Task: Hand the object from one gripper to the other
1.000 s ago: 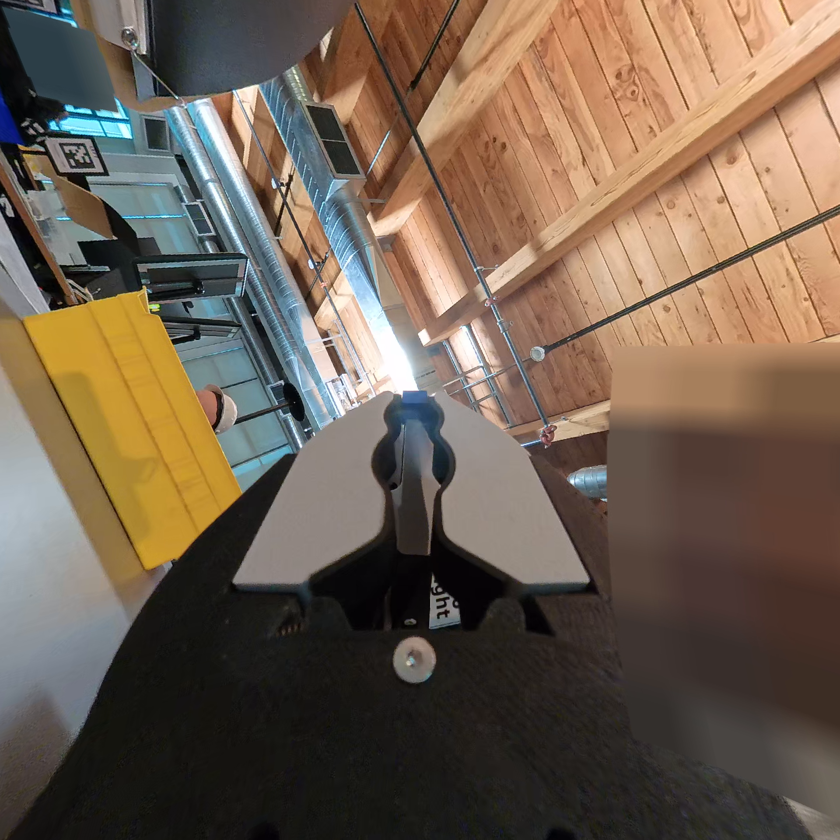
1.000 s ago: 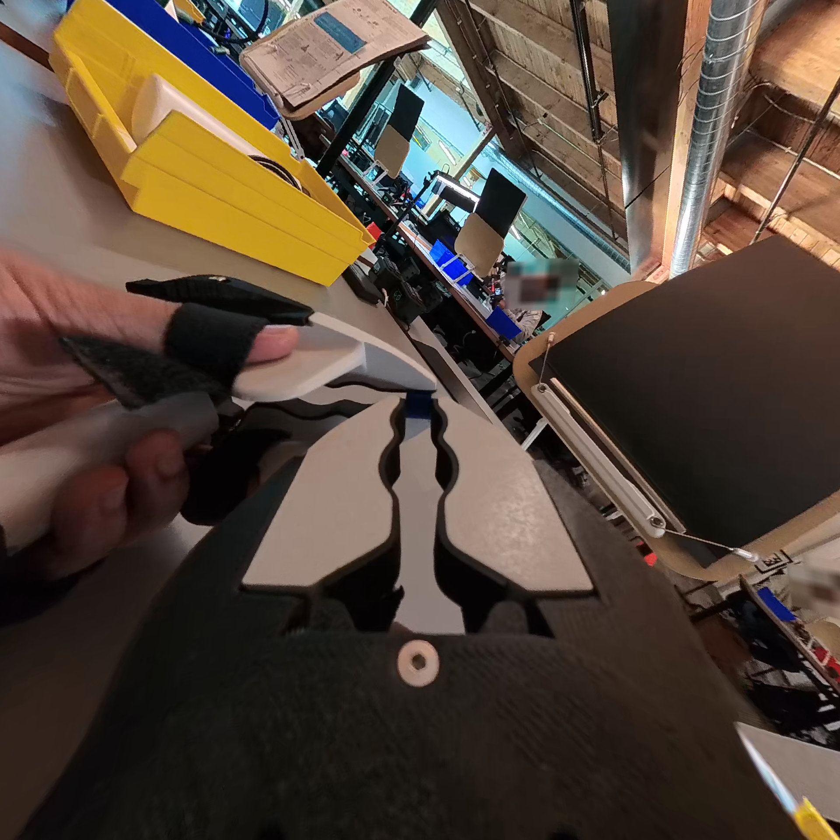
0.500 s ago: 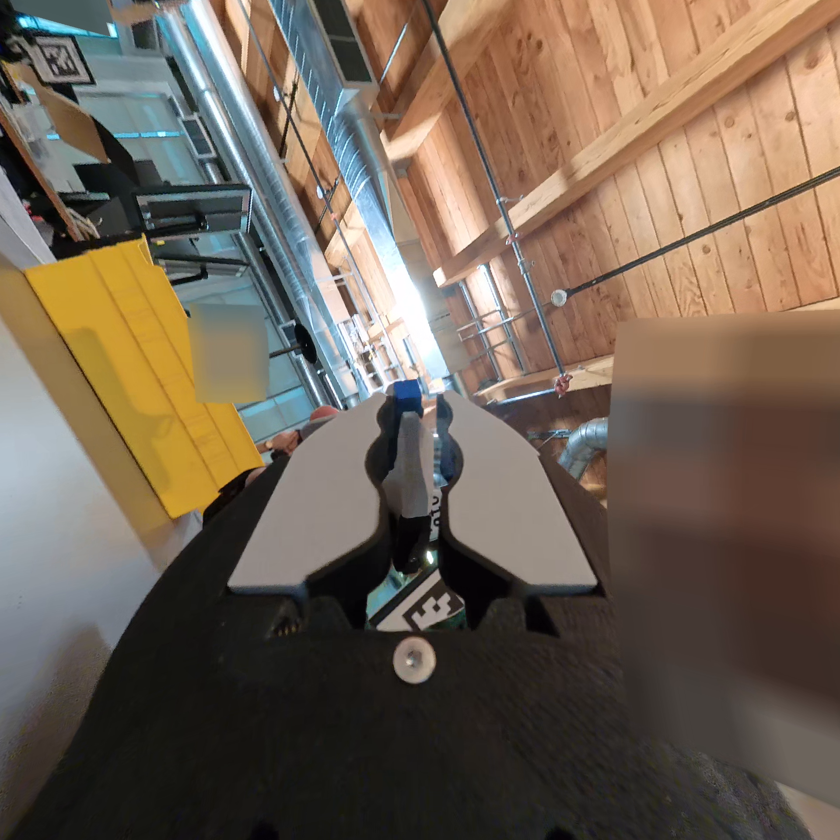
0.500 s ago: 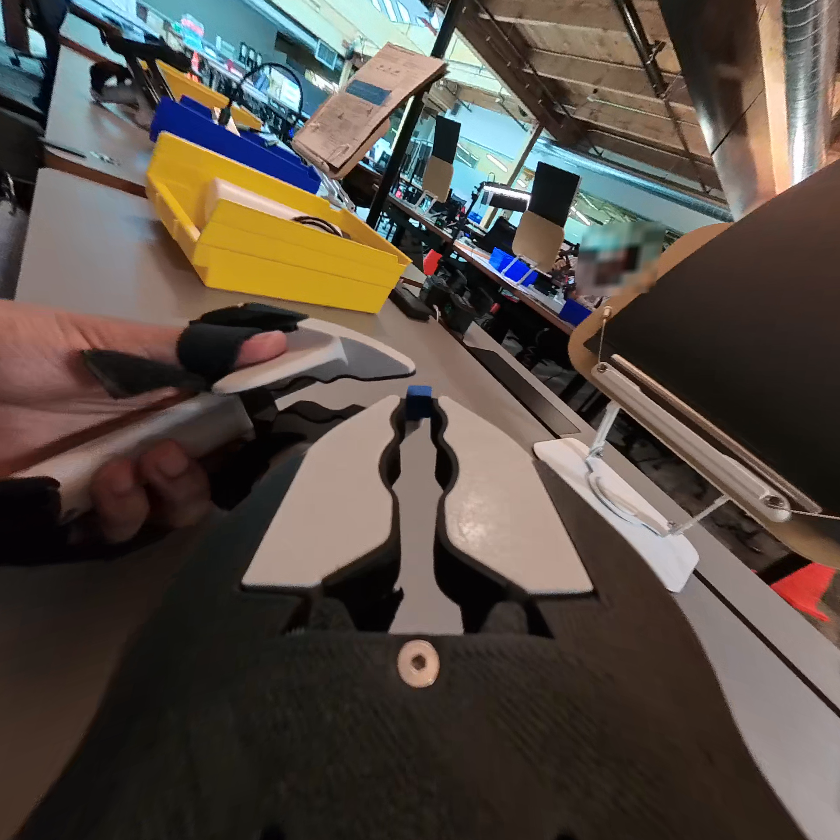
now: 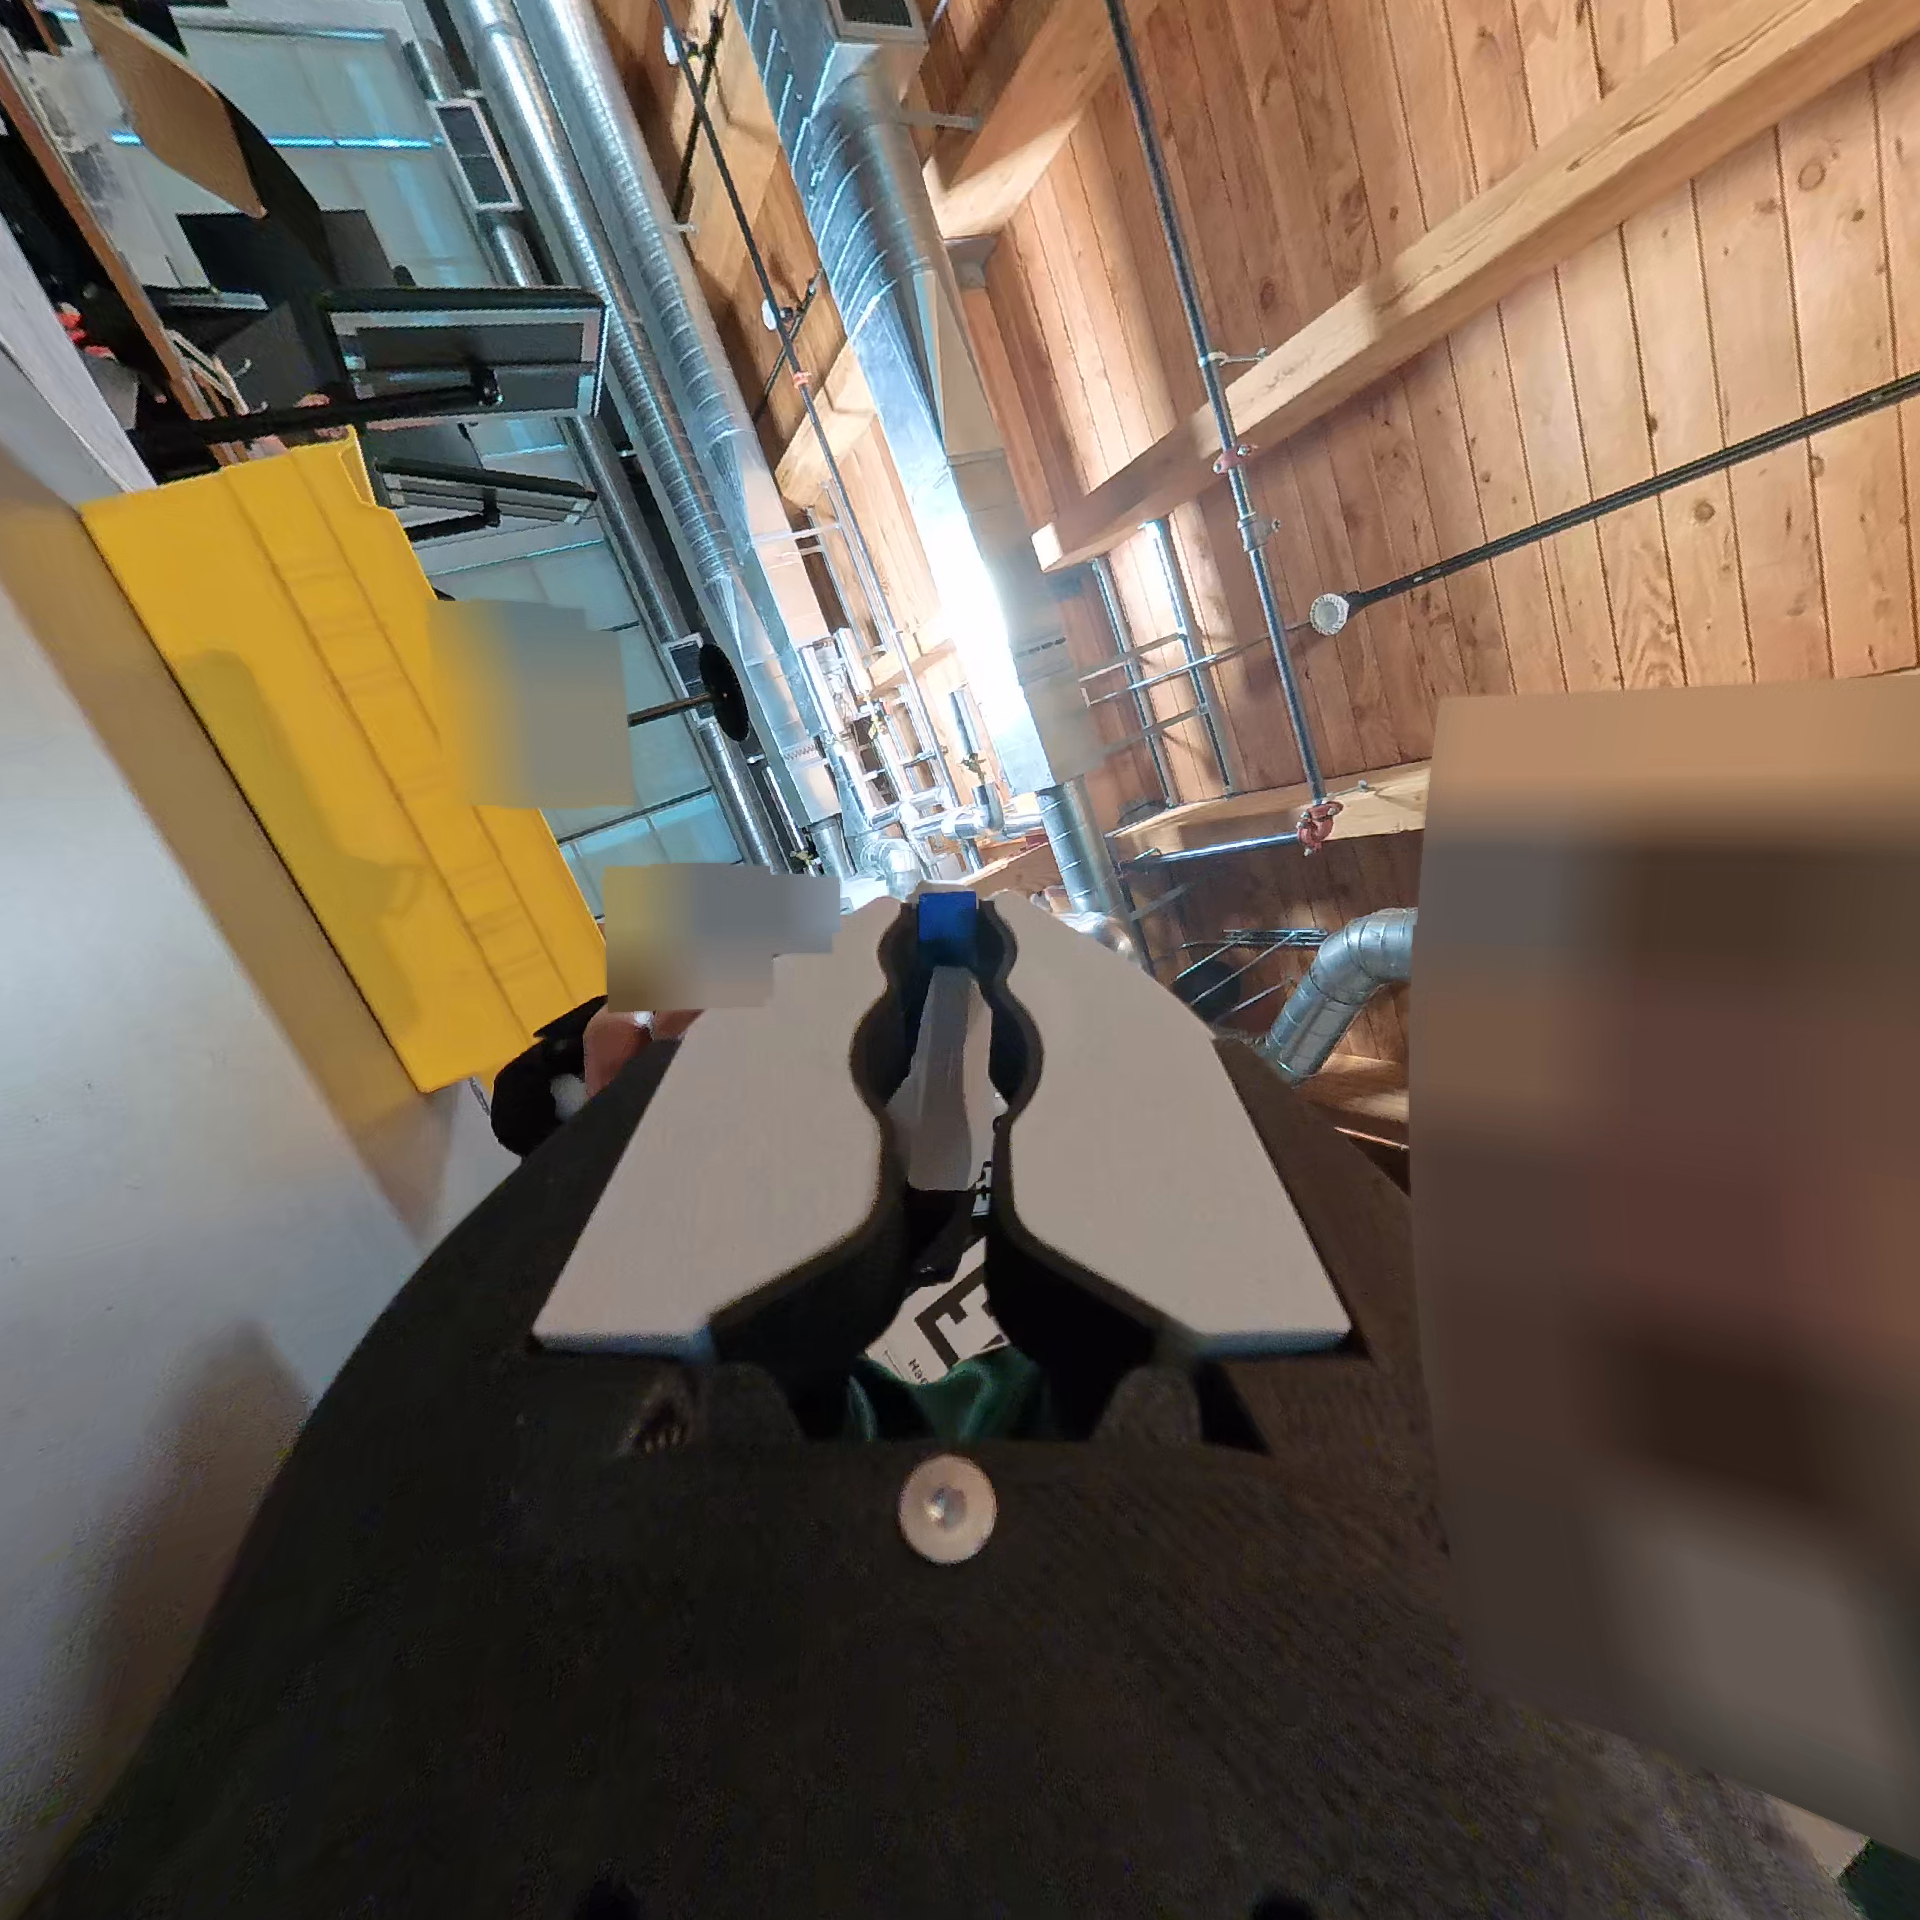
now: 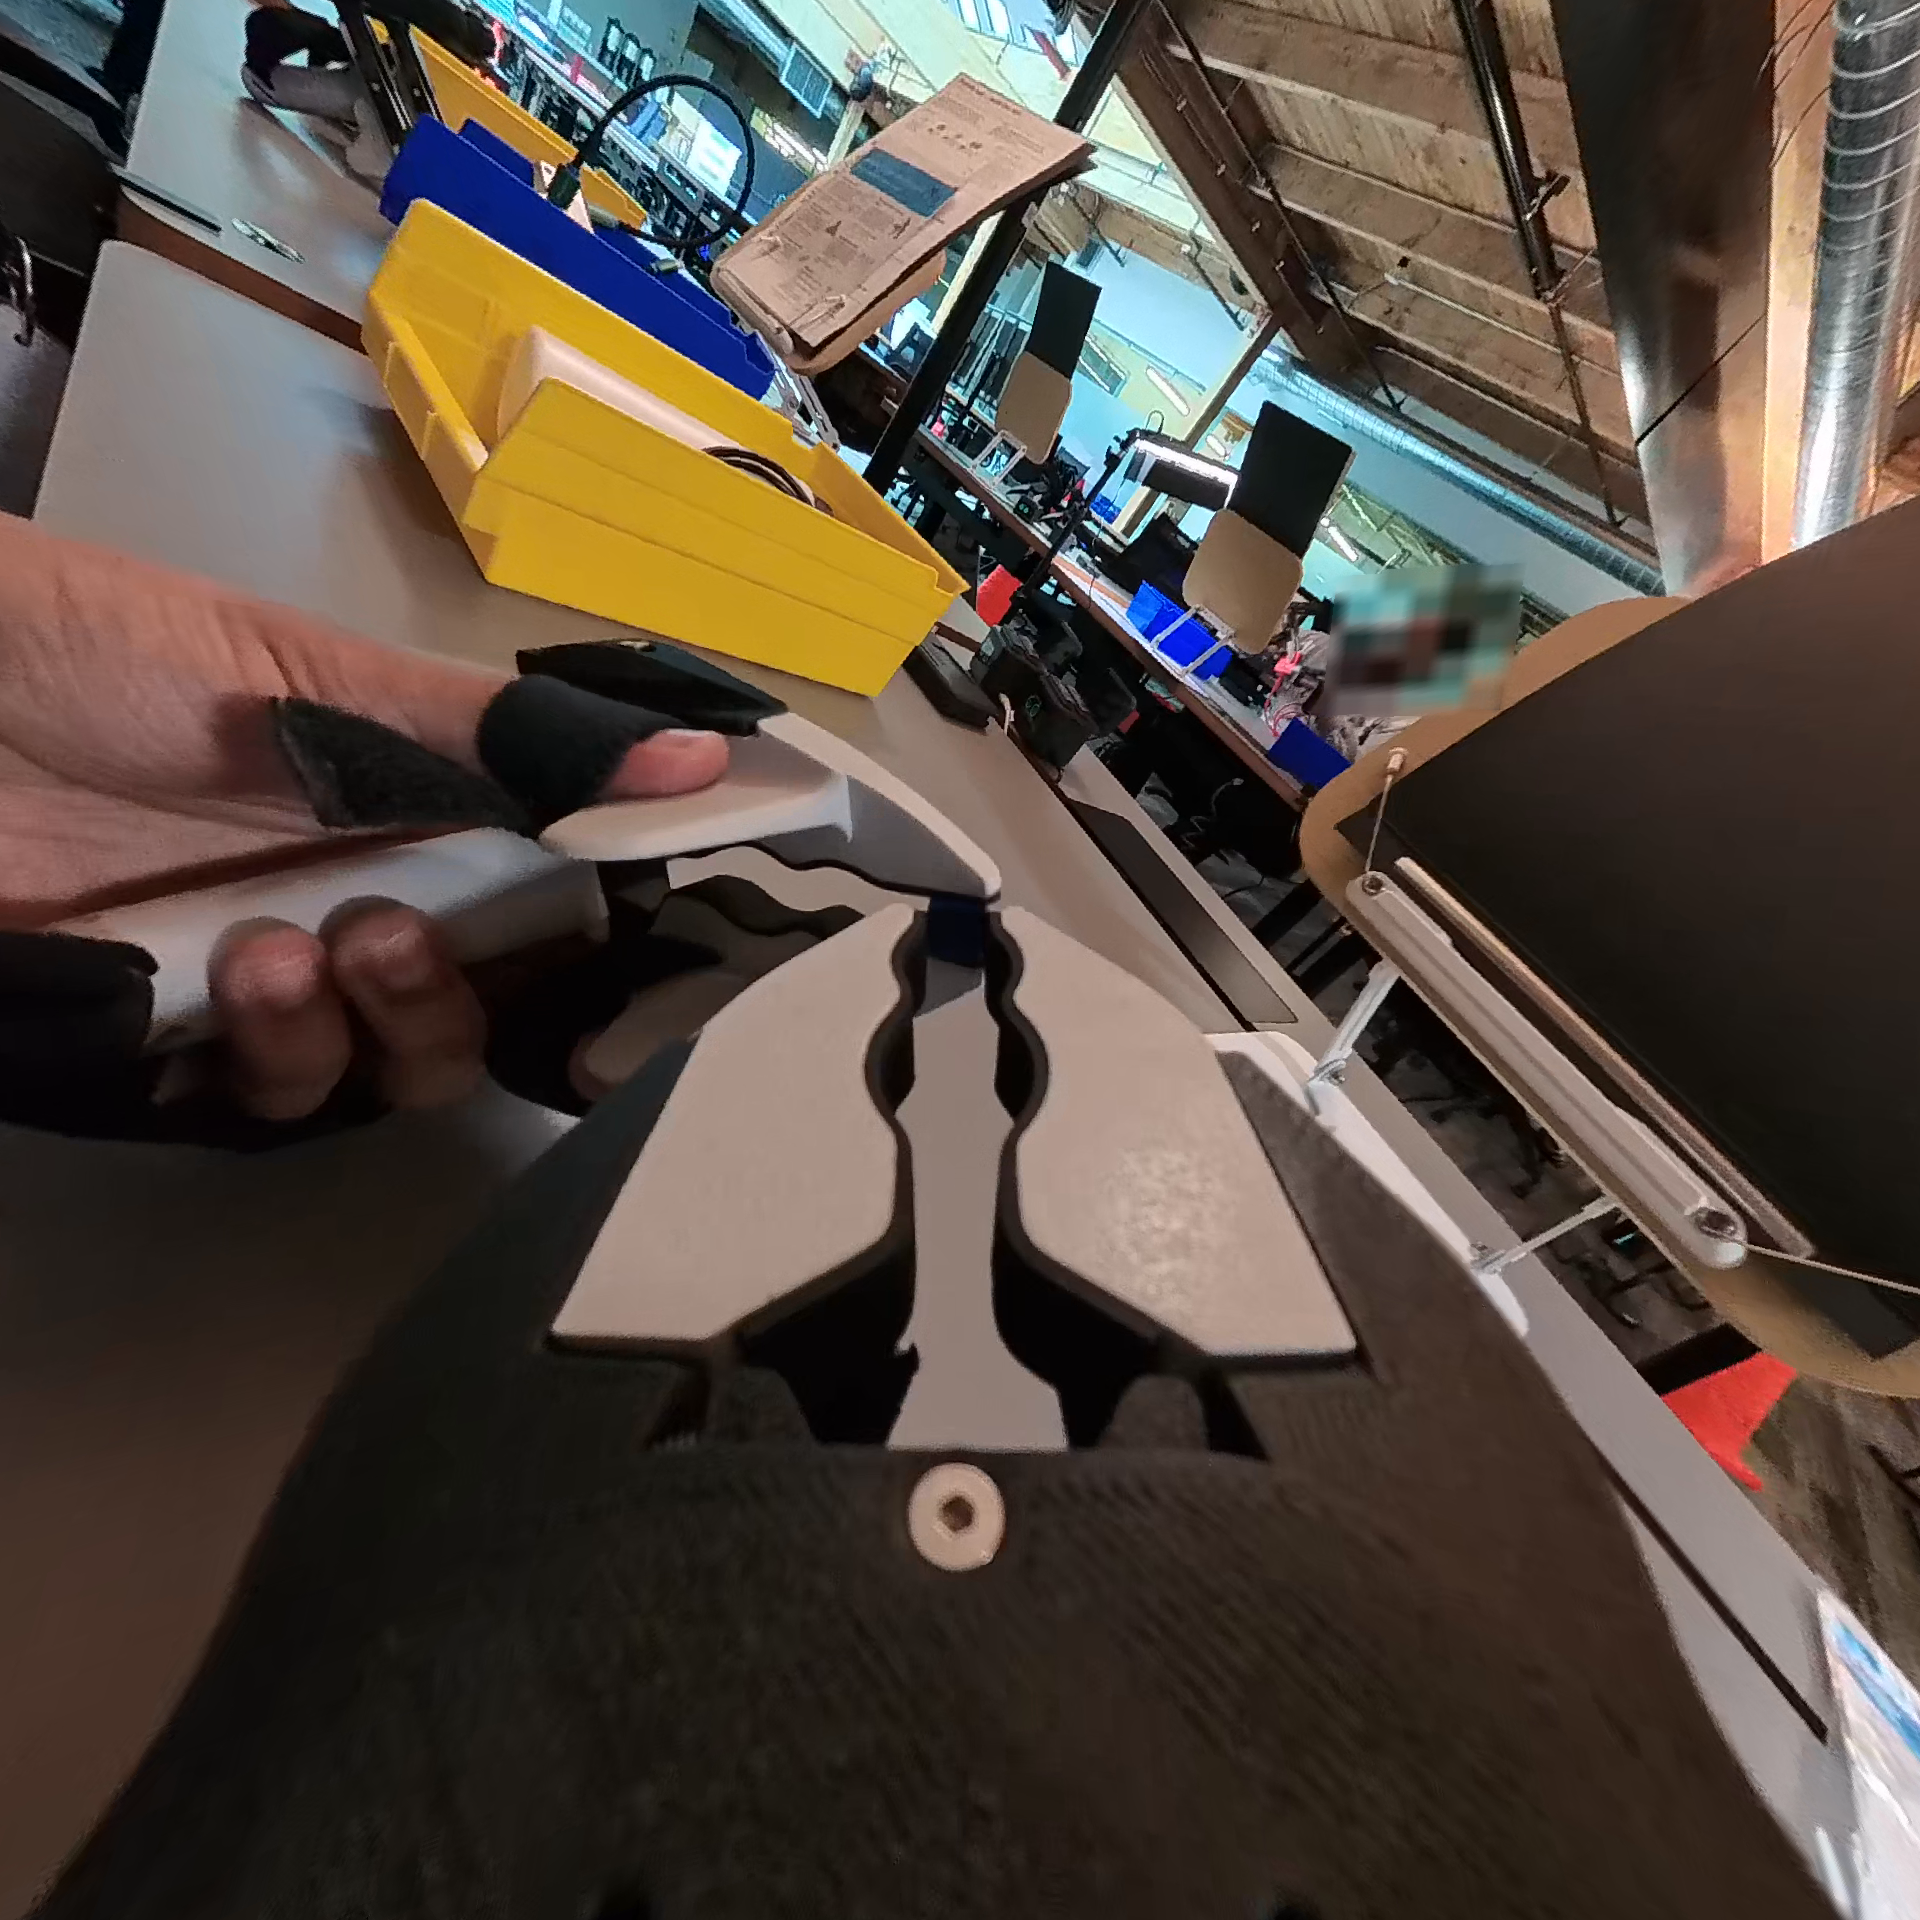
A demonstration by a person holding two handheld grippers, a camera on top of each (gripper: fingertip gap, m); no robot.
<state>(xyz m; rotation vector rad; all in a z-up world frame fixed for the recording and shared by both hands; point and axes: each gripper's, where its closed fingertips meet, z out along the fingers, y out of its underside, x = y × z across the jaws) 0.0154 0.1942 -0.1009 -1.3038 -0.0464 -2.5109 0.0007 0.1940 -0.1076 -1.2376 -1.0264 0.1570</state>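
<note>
A small blue block sits between the tips of my left gripper, whose jaws stand nearly closed on it. The same block is also pinched at the tips of my right gripper. The two grippers meet tip to tip, crossed at about a right angle, above a grey table. In the right wrist view the left gripper's white fingers come in from the left, held by a hand. In the left wrist view one grey right finger shows edge-on in the gap.
A yellow bin stands on the table beyond the grippers, with a blue bin behind it. It also shows in the left wrist view. A black panel on a white stand is to the right. The left wrist view looks up at a wooden ceiling. Both grippers' tips are close together, under 4 cm apart.
Both grippers have turned and shifted together, so the backgrounds have swung. The blue block has stayed between both pairs of tips throughout.
</note>
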